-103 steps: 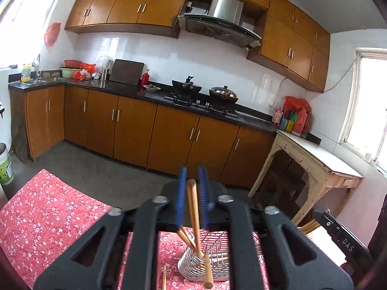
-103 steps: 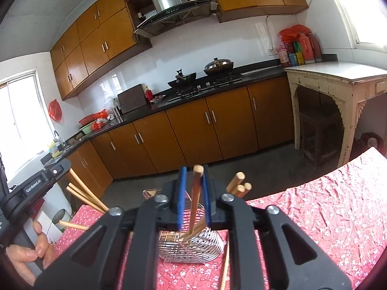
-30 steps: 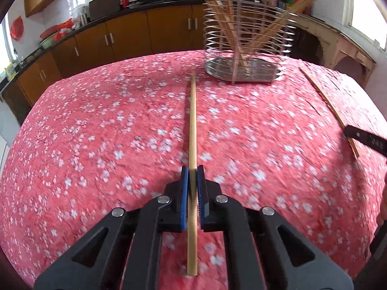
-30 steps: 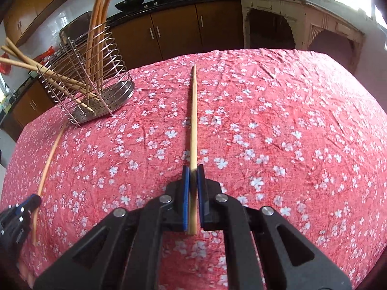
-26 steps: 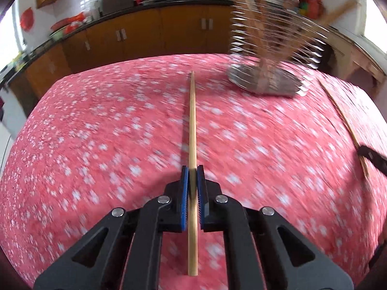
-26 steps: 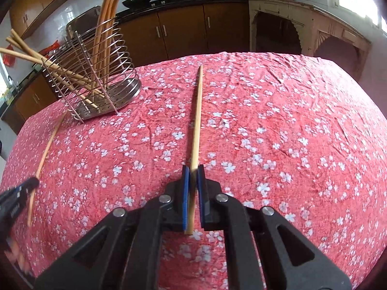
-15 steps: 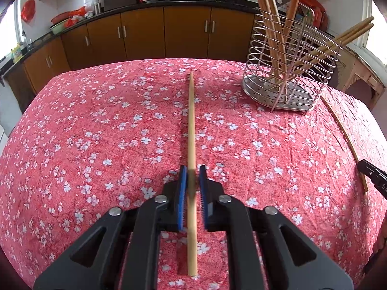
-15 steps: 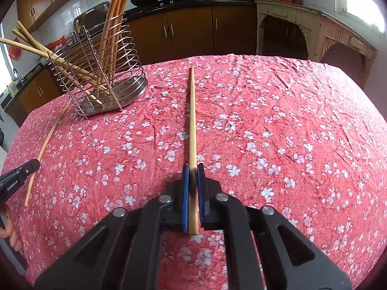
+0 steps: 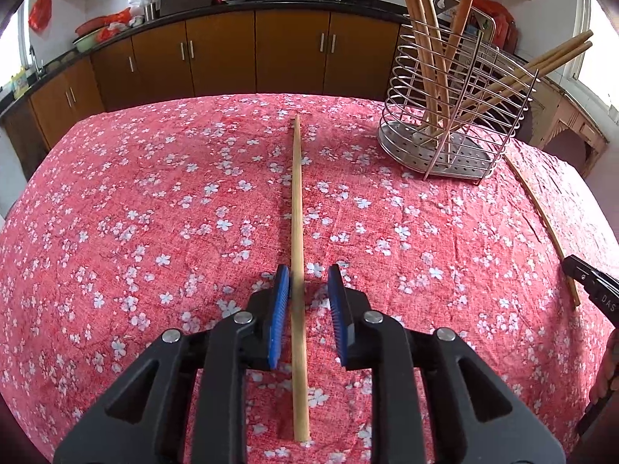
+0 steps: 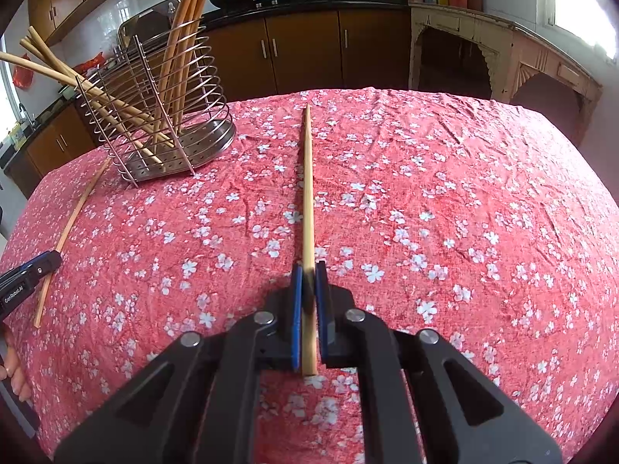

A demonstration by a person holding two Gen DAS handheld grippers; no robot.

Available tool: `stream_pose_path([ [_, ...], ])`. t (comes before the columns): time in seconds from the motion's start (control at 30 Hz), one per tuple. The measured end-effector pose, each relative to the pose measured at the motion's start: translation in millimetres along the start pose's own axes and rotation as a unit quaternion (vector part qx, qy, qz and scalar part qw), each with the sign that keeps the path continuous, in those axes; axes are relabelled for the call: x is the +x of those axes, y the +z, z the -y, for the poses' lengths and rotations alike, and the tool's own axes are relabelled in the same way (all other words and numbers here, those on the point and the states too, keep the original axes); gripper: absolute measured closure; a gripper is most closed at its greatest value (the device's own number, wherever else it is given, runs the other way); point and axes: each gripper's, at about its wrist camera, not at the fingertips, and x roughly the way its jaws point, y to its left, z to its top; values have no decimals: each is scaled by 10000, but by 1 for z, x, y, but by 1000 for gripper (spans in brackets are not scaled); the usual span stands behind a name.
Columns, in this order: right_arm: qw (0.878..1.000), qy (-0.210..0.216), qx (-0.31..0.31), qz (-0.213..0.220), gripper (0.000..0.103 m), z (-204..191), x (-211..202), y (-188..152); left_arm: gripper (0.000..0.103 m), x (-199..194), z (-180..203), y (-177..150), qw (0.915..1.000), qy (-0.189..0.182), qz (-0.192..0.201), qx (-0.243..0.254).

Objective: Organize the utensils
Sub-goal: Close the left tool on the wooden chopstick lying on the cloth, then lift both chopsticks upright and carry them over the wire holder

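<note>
A long wooden chopstick [image 9: 297, 208] lies on the red flowered tablecloth [image 9: 154, 201]. My left gripper [image 9: 308, 276] is open, with a blue pad on each side of it and a gap to both. My right gripper [image 10: 308, 270] is shut on another wooden chopstick [image 10: 308, 178], which points away over the cloth. A wire utensil holder [image 9: 448, 116] with several wooden utensils stands at the far right in the left wrist view and at the far left in the right wrist view [image 10: 154, 116].
The right gripper's tip [image 9: 592, 282] shows at the right edge of the left wrist view, at the chopstick it holds [image 9: 541, 216]. The left gripper's tip [image 10: 27, 274] shows at the left edge of the right wrist view. Kitchen cabinets [image 9: 232, 58] stand beyond the table.
My left gripper has opened and let go of its chopstick, which now rests on the cloth. My right gripper stays shut on its chopstick.
</note>
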Motion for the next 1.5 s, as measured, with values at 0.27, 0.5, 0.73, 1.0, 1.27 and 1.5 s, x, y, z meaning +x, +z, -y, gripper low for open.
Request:
stream_pose_path([
  [0.27,10000,1,-3,0,95,0,0,0,79,-2,-6,-1,10000,-13,-3,31],
  [0.5,10000,80,54,3,95,2,0,0,80,0,-2,-1,10000,-35,-11,72],
  [0.73,9993,268,235,59,95,6,-10,-5,96,-6,-4,-8,9999,-15,-60,134],
  [1.0,9972,248,208,668,95,15,-60,0,95,-45,-7,-15,9994,-137,286,110],
  [1.27,9883,390,258,1453,95,21,-111,14,96,-103,-14,4,9924,-374,1161,-152],
  [1.5,9777,613,288,1987,95,23,-144,30,96,-134,-19,18,9843,-390,1686,-350],
])
